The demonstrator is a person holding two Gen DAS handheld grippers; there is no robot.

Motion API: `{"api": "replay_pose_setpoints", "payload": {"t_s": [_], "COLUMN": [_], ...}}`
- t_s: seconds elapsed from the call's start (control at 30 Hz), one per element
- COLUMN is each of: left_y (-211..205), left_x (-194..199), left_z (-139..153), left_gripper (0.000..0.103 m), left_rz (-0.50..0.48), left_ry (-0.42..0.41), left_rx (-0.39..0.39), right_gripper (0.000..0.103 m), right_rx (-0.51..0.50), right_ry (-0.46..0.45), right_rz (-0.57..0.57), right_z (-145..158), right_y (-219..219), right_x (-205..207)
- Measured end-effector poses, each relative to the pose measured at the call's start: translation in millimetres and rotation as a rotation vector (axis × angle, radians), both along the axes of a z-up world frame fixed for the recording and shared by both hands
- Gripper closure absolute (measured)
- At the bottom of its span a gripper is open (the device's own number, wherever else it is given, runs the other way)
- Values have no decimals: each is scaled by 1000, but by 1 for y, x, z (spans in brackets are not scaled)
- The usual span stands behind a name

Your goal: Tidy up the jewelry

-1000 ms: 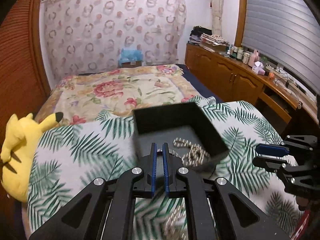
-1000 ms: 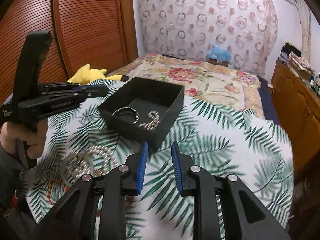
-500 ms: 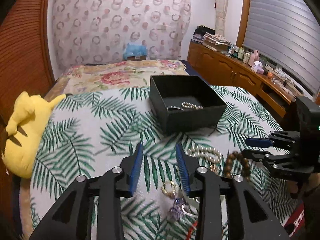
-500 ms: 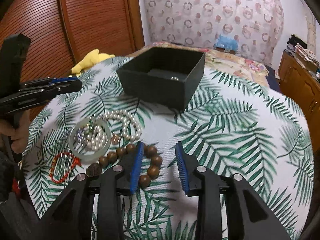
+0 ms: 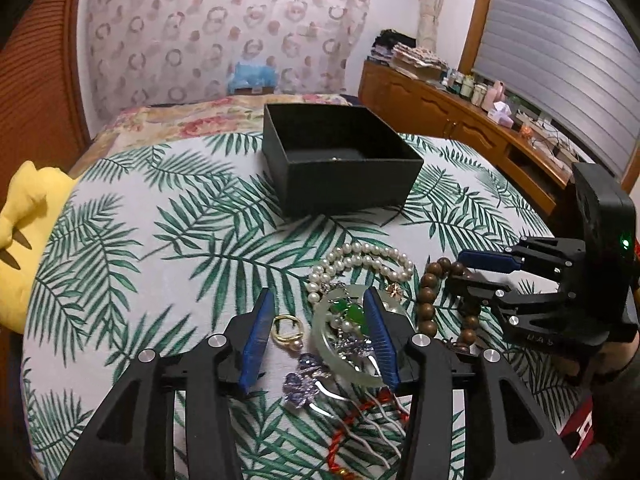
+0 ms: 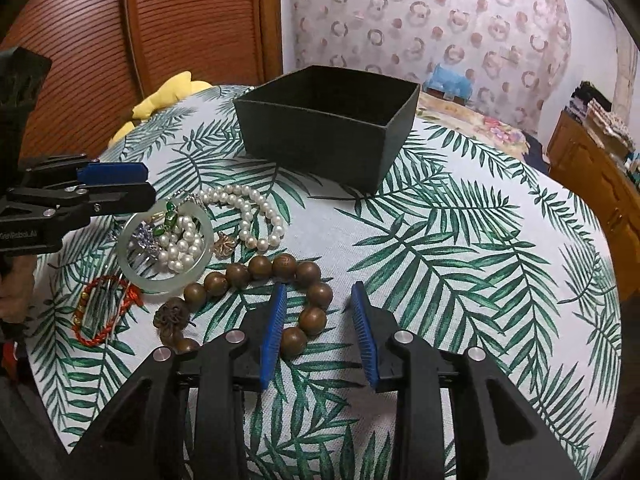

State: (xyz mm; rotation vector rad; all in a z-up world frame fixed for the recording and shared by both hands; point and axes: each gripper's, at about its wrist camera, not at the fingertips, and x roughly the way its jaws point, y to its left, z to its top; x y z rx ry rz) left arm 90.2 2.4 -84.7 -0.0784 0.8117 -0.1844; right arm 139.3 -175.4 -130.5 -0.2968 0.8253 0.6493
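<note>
A black open box (image 5: pixel 340 160) (image 6: pixel 328 128) stands on the palm-print cloth. Near it lies a heap of jewelry: a pearl necklace (image 5: pixel 360 264) (image 6: pixel 248 216), a pale green bangle (image 5: pixel 344 344) (image 6: pixel 166 248), a gold ring (image 5: pixel 286 330), a purple hair comb (image 5: pixel 304 376), a red cord bracelet (image 6: pixel 104 308) and a brown wooden bead bracelet (image 5: pixel 430 300) (image 6: pixel 280 280). My left gripper (image 5: pixel 318 320) is open over the ring and bangle. My right gripper (image 6: pixel 318 316) is open around the wooden beads.
A yellow plush toy (image 5: pixel 24 240) lies at the cloth's left edge. A flowered bedspread (image 5: pixel 200 120) lies beyond the box. A wooden sideboard (image 5: pixel 460 116) with small items runs along the right wall. Wooden doors (image 6: pixel 160 20) stand at the left.
Both grippers pulled back from the box and came down over the jewelry heap. The left gripper went from shut to open. The right gripper opened wider, now around the wooden beads.
</note>
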Motion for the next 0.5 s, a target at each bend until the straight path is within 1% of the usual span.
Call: {"api": "replay_pose_setpoints", "payload": {"t_s": [0.1, 0.2, 0.3, 0.37, 0.5], "left_y": [-3, -4, -4, -5, -7], "left_x": [5, 11, 14, 15, 18], "left_z": [-1, -4, -6, -5, -8], "left_gripper": [59, 59, 59, 65, 71], "left_rz": [3, 8, 11, 12, 16], "left_ry": [8, 22, 29, 30, 38], "left_rx": [-7, -36, -41, -34, -22], "right_gripper": [67, 67, 67, 67, 67], "right_rx": [3, 13, 10, 8, 13], "right_ry": [2, 9, 7, 6, 9], "right_rz": [0, 0, 0, 0, 0], "right_z": [0, 1, 1, 1, 1], "right_y": [-1, -2, -2, -3, -2], "right_x": [2, 3, 2, 3, 3]}}
